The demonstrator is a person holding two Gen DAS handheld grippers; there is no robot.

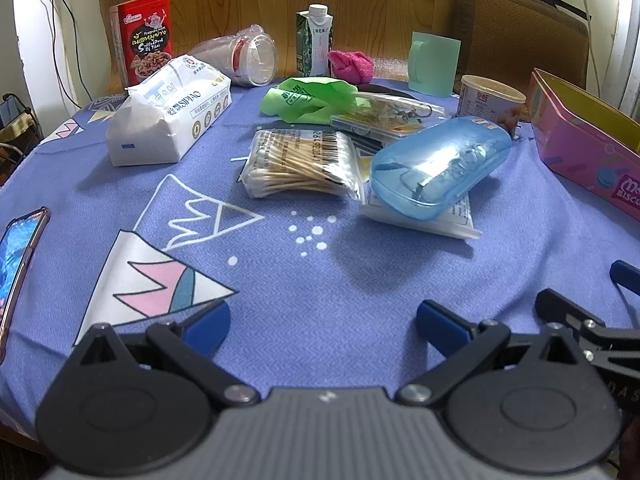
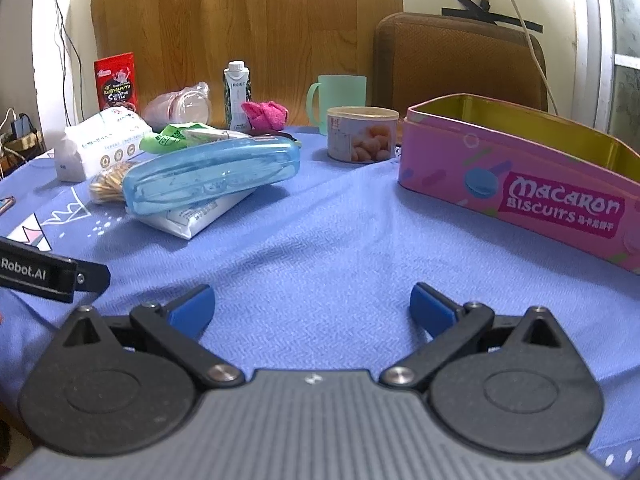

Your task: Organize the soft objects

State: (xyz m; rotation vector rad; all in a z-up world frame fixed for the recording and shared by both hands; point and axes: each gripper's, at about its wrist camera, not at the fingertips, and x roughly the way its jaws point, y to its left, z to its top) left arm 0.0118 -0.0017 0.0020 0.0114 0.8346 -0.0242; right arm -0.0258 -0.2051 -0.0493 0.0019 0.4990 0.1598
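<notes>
A pink fluffy cloth (image 1: 352, 65) (image 2: 265, 114) lies at the back of the table beside a green cloth bag (image 1: 306, 98) (image 2: 170, 138). A white tissue pack (image 1: 170, 114) (image 2: 98, 146) sits at the left. An open pink biscuit tin (image 2: 516, 178) (image 1: 584, 140) stands at the right, its inside bare as far as I can see. My left gripper (image 1: 322, 326) hangs open over the blue tablecloth (image 1: 312, 280), nothing between its fingers. My right gripper (image 2: 312, 306) is also open and empty, near the tin. Part of each gripper shows at the edge of the other's view.
A blue plastic case (image 1: 440, 168) rests on a flat white pack, next to a bag of cotton swabs (image 1: 300, 164). A can (image 2: 362, 134), mint mug (image 2: 338, 98), milk carton (image 1: 314, 40), red snack box (image 1: 144, 36) and plastic cups stand behind. A phone (image 1: 18, 264) lies at the left edge.
</notes>
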